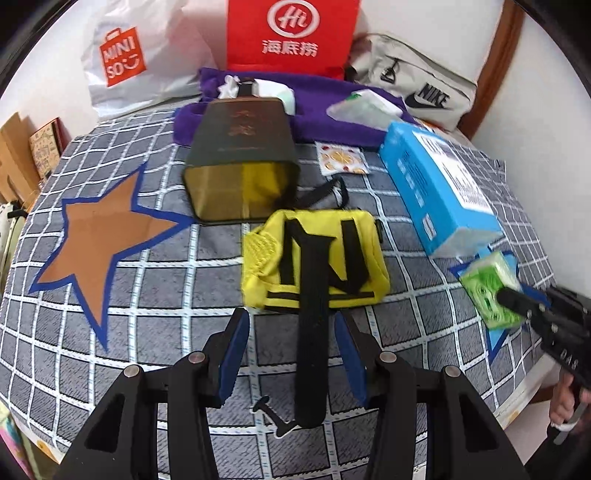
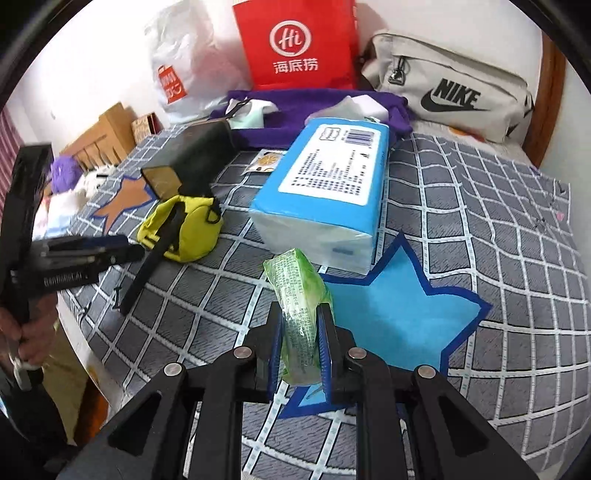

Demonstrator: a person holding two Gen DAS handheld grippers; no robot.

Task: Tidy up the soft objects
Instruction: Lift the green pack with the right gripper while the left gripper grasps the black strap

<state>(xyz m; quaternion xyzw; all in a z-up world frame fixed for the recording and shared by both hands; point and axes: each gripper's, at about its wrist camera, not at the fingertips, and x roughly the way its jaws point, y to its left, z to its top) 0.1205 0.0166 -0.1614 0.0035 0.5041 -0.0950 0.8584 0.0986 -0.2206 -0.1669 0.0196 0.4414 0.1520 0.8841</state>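
Soft things lie all over a bed with a grey checked cover (image 1: 155, 266). The right gripper (image 2: 300, 343) holds a small green tissue pack (image 2: 295, 295), squeezed between its two blue pads. The pack hangs over a blue star (image 2: 399, 314) on the cover. From the left camera the same green tissue pack (image 1: 487, 295) shows at the tip of the right gripper (image 1: 517, 301).

The left gripper (image 1: 291, 332) hangs with its jaws partly apart and nothing in them. A black strap (image 1: 312, 350) runs between its fingers without touching them. The strap belongs to a yellow pouch (image 1: 258, 258) lying just ahead of the fingers. Behind the pouch a dark box (image 1: 240, 147) lies on its side with its open end facing the camera. An orange star (image 1: 99, 243) is to the left of it.

A big blue tissue pack (image 2: 332, 173) lies near the green one. Farther back are a purple towel (image 1: 325, 122), a red bag (image 1: 291, 33), a white bag (image 1: 122, 62) and a grey bag (image 2: 450, 92). Something white and green sits on the towel, maybe more tissue packs, but it is blurry.
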